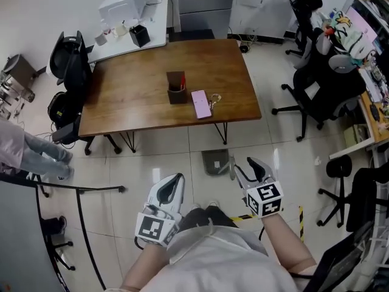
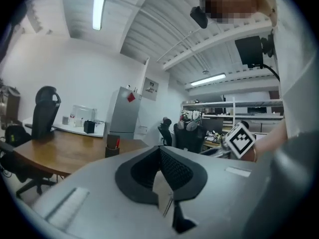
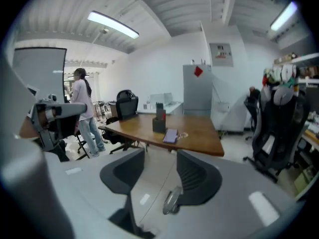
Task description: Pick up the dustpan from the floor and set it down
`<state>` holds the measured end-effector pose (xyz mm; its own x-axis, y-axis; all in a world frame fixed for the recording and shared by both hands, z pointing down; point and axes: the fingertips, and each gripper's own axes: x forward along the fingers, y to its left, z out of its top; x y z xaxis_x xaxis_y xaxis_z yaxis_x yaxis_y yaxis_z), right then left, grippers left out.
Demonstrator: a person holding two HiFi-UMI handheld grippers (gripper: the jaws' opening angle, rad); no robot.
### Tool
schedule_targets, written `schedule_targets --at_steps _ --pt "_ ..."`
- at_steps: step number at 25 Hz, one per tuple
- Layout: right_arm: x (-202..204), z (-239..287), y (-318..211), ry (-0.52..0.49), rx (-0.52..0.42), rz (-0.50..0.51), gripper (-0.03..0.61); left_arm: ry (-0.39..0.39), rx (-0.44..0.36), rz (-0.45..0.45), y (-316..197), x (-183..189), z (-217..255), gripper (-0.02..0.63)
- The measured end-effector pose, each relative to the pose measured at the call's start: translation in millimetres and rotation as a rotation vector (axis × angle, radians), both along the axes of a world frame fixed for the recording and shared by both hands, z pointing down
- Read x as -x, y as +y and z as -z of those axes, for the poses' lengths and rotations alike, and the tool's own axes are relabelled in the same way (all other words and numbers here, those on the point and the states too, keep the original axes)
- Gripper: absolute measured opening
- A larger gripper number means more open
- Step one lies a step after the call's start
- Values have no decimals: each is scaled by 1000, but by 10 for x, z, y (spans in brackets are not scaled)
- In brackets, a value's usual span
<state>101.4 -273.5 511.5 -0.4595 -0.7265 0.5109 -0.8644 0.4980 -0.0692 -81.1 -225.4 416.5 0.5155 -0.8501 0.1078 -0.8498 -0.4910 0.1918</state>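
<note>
dustpan (image 1: pixel 214 161) on floor (image 1: pixel 152 157); right claw (image 1: pixel 242 162) narrowly parted around handle (image 3: pixel 172 201), unclamped: gripping or releasing. left claw (image 1: pixel 176 178) closed.

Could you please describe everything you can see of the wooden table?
The table has a brown top that looks like wood, with rounded corners and a slightly curved long edge. It stands level on thin black legs on the pale tiled floor. Near its middle stand a dark holder with something red in it, a flat pink item and what seem to be keys. A black chair stands at its left end.
</note>
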Motion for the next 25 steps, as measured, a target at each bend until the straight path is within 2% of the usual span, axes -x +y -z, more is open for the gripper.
schedule_targets --at_steps 2,4,7,10,14,15,16,17,21,25 --pt "28 -610 -166 40 190 -14 271 -10 17 -12 -72 36 -97 14" --pt "-2 -1278 -322 138 360 -25 323 -16 51 -5 -188 77 -221 14" --pt "-140 -2083 -429 243 566 -100 330 -2 104 3 -347 144 -477 14" --pt "-219 -2552 -360 253 730 -173 330 0 114 15 -429 232 -719 14" --pt "-272 -2898 -257 280 816 -184 248 -3 101 21 -527 293 -951 14" --pt "-265 -2974 -213 283 836 -188 201 -1 104 21 -558 298 -1001 14" --pt "-254 -3032 -176 285 846 -193 90 2 107 20 -582 302 -1060 14" --pt "-230 -3059 -167 281 839 -192 20 5 110 19 -595 298 -1126 14" --pt "-104 -3075 -291 217 823 -166 11 -3 121 -4 -618 209 -1299 14" --pt "-150 -3012 -277 201 824 -194 3 -23 119 -16 -623 127 -1323 14"
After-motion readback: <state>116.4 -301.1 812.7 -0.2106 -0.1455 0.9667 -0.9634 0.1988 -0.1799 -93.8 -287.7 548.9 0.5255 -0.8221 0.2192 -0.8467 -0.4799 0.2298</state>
